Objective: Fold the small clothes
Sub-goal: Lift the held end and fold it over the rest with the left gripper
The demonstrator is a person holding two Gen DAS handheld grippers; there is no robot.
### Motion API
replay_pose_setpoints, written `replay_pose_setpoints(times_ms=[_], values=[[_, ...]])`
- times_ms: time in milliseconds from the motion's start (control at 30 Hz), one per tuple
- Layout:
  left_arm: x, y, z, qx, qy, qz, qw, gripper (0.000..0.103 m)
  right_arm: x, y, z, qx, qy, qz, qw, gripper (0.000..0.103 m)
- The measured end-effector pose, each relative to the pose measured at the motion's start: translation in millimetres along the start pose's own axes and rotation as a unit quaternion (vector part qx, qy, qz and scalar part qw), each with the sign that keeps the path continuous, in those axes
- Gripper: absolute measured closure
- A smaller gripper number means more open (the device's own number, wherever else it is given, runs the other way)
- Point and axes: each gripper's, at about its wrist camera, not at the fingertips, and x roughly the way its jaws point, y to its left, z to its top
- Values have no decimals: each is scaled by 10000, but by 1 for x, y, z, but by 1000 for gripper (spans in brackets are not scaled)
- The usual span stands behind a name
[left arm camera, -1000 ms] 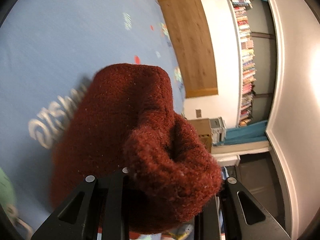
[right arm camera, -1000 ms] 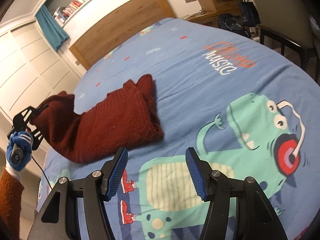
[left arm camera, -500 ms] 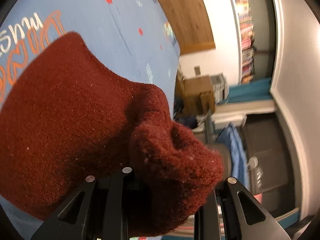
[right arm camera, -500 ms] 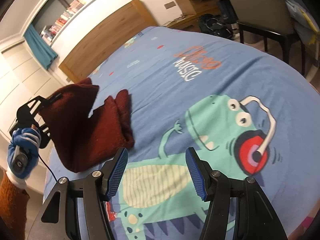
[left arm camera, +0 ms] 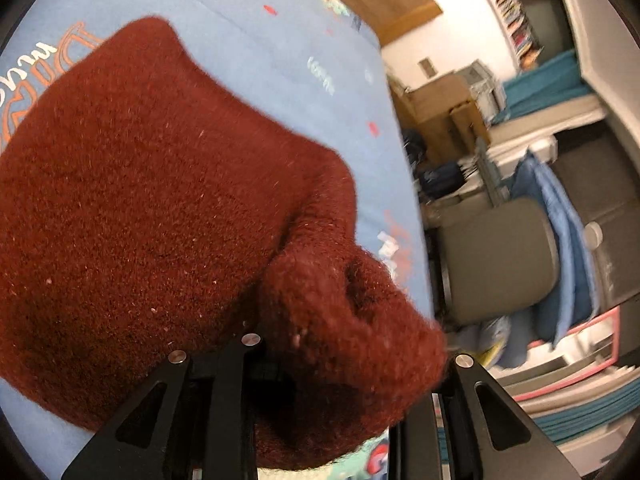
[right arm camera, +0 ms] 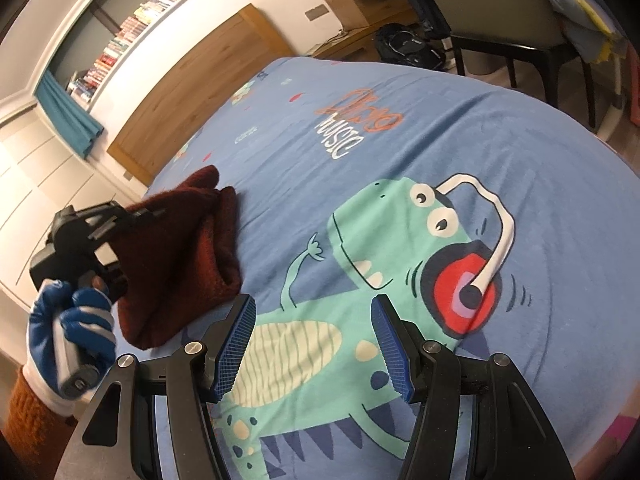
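Moved: red knit garment [right arm camera: 176, 248] doubled over toward 3 o'clock | left gripper [right arm camera: 132, 216] clamps it | right gripper [right arm camera: 312, 344] agape, empty | blue dinosaur bedsheet [right arm camera: 520, 152]; bookshelf [right arm camera: 132, 28] at 11

sweater [right arm camera: 192, 240] on bed [right arm camera: 440, 168], left of dinosaur print [right arm camera: 400, 264]

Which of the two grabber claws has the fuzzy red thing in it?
The left gripper, held by the blue-gloved hand, is shut on the dark red knitted garment. The right gripper has open blue pads with nothing between them.
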Motion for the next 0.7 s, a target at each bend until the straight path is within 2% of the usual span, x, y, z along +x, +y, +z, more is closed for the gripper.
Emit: replay_pose_setpoints(times_ms=[100, 233, 300, 333, 367, 500, 633, 700], values=[[11, -2, -15, 172, 112, 294, 9994, 81, -1, 0, 0, -9, 0, 14, 10000, 41], [13, -8, -27, 357, 165, 447, 9982, 76, -1, 0, 0, -7, 14, 9, 10000, 41], [16, -17, -32, 432, 202, 416, 9980, 66, 0, 0, 0, -4, 28, 8, 10000, 41], [16, -19, -35, 456, 229, 368, 9980, 55, 1, 1, 0, -11, 41, 10, 10000, 41], [16, -23, -36, 493, 278, 311, 9979, 49, 1, 2, 0, -22, 51, 15, 10000, 41], [14, -36, -41, 757, 526, 120, 9957, 47, 4, 11, 2, -149, 93, 25, 9998, 41], [-6, -41, -40, 1120, 570, -9, 9921, 47, 5, 26, 7, -400, 118, 37, 9991, 41], [-21, -41, -37, 1366, 466, 19, 9895, 47, 7, 36, 10, -519, 128, 64, 9986, 41]])
